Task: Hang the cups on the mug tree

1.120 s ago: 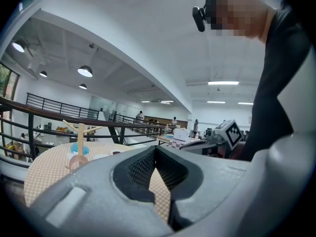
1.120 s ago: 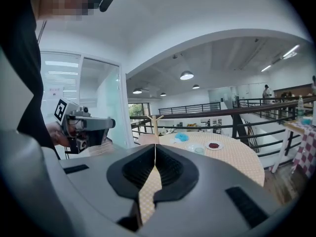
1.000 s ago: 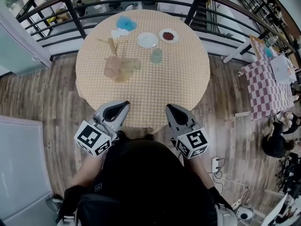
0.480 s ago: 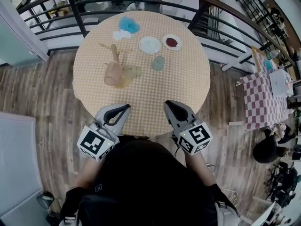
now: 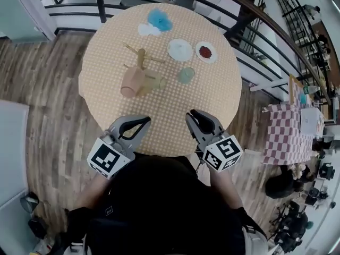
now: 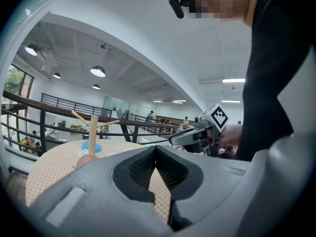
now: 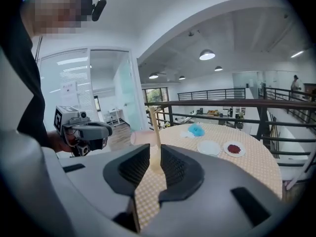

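- A round table in tan dotted cloth stands on a wood plank floor.
- A black railing curves behind it.
- A checked-cloth table stands beyond the railing.
- Round ceiling lamps are lit.
- A glass wall is nearby.

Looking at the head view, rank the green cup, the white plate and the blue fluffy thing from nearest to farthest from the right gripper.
From the right gripper, whose jaws have just been opening with nothing between them:
1. Green cup, straight ahead.
2. White plate, beyond the cup.
3. Blue fluffy thing, farthest back, slightly left.
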`<state>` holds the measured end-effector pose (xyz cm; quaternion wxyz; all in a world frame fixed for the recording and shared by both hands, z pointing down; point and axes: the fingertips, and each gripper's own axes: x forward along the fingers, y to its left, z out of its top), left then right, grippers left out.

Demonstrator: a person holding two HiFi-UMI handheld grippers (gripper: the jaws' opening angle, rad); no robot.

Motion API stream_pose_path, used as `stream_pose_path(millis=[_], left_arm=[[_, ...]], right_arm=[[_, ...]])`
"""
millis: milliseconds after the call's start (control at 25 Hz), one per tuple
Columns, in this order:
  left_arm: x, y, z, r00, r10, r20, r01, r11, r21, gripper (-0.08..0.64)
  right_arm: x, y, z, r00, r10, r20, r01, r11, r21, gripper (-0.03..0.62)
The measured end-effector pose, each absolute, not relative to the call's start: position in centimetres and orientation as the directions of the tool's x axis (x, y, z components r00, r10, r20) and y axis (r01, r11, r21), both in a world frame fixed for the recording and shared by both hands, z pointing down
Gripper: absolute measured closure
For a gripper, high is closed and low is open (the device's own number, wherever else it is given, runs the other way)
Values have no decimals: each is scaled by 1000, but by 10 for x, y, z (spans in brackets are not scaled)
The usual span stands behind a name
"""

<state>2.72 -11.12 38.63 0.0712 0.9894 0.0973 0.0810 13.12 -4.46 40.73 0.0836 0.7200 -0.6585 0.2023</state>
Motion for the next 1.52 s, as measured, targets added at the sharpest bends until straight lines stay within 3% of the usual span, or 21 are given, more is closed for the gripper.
stream_pose_path(millis=[240, 560, 920, 1520], left_arm=[[63, -105, 385, 994, -45, 96, -66, -970, 234, 555], [88, -51, 371, 948, -288, 135, -306, -941, 146, 555], [87, -42, 383, 941, -278, 193, -307, -941, 143, 555], [90, -54, 403, 908, -382, 174, -414, -883, 221, 555]], right_arm=[[182, -27, 429, -77, -894, 442, -995, 44, -84, 506], [229, 0, 436, -341, -831, 440, -938, 329, -105, 456], [246, -26, 457, -378, -772, 511, -922, 364, -131, 439], [287, -68, 509, -369, -575, 730, -796, 601, 72, 397]])
